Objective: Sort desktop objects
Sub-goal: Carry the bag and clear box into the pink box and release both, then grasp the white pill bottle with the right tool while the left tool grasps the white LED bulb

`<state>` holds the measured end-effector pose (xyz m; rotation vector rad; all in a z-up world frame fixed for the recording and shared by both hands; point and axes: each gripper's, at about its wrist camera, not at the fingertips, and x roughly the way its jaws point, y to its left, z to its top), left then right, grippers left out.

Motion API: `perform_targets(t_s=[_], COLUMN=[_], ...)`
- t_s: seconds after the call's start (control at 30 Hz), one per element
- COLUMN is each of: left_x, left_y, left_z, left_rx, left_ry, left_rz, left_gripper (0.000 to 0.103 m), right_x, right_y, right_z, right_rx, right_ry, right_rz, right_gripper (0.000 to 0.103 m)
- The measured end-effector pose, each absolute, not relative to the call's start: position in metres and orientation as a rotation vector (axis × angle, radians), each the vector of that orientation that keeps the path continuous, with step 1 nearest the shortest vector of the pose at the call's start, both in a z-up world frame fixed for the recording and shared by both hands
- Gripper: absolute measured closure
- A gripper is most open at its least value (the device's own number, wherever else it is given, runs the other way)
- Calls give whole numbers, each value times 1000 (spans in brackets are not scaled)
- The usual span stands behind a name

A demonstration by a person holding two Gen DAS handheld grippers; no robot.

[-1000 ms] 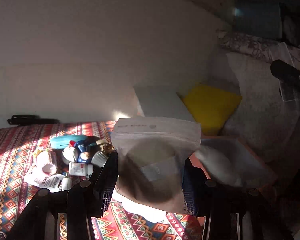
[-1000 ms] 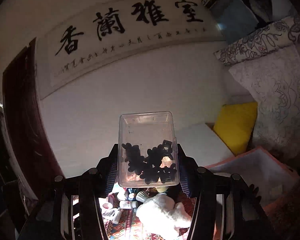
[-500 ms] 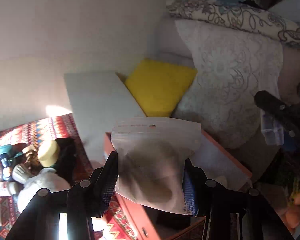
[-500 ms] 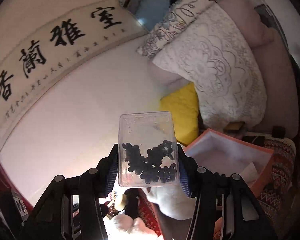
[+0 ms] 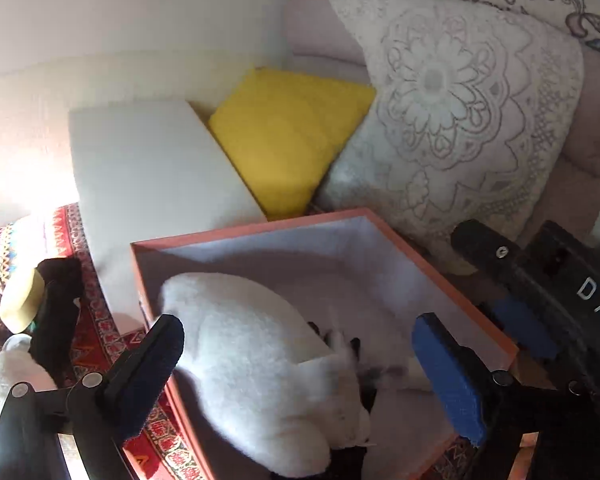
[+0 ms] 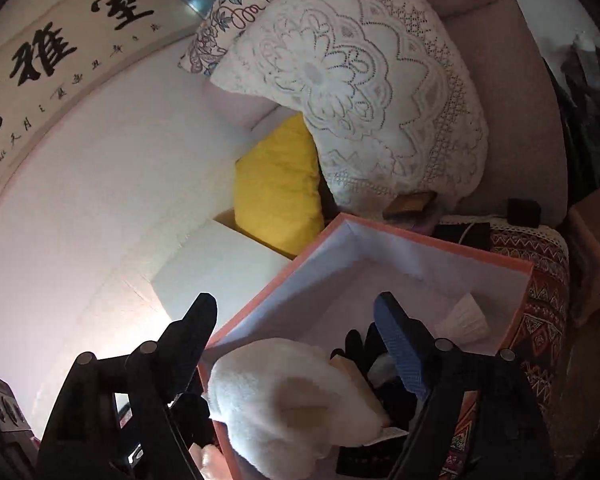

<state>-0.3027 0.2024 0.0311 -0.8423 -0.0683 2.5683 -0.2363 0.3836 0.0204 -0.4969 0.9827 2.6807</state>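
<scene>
An orange box with a white lining stands on the patterned cloth. A white plush toy lies inside it, with small dark items beside it. My left gripper is open just above the plush, holding nothing. In the right wrist view my right gripper is also open and holds nothing, hanging over the same box and plush. Black pieces and a white tassel-like thing lie in the box. The right gripper's fingers show at the box's right rim.
A yellow cushion, a white lace pillow and a white block stand behind the box against the wall. Small clutter sits on the red patterned cloth at the left. A calligraphy scroll hangs above.
Both grippers swung right and down over the box and opened. The zip bag has left the left gripper and the clear case of black pieces has left the right one.
</scene>
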Motion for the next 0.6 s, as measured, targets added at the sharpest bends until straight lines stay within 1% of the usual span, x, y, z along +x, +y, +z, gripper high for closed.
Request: perform_targets(t_s=[0.17,0.23,0.27,0.37,0.43,0.5,0.57,0.6], left_x=[-288,-278,-274,-260,-251,-244,-242,-243], left_y=[146,112,94,37,-2,-39,-73,-87], left_z=[29,23,19,5,-10,-28,-49,-60], left_rx=[-877,-902,-921,-991,-1053,-1120,-1196,-1236], left_ry=[-129,-166,-185,-232,-247,-240,-207,-197], left_rz=[2668,2722,2750,2840,2908,2983,3063,3080], left_gripper=[6,5,5,4,4,4,4,5], right_x=[-233,-234,-237,-249,-262,-279,-300,-311], right_y=[343,319,306,255,215,171,124,100], right_z=[44,51,53,53,47,35,17,6], right_rx=[-483,-493,-510,-607,-706,-868,-1117,-1258], right_ry=[902,871,849,754,688,682,737,734], right_rz=[2814,2895,2945,3096,3190,3286,3359,3376], right_gripper=[18,15,13,12,12,12,12,12])
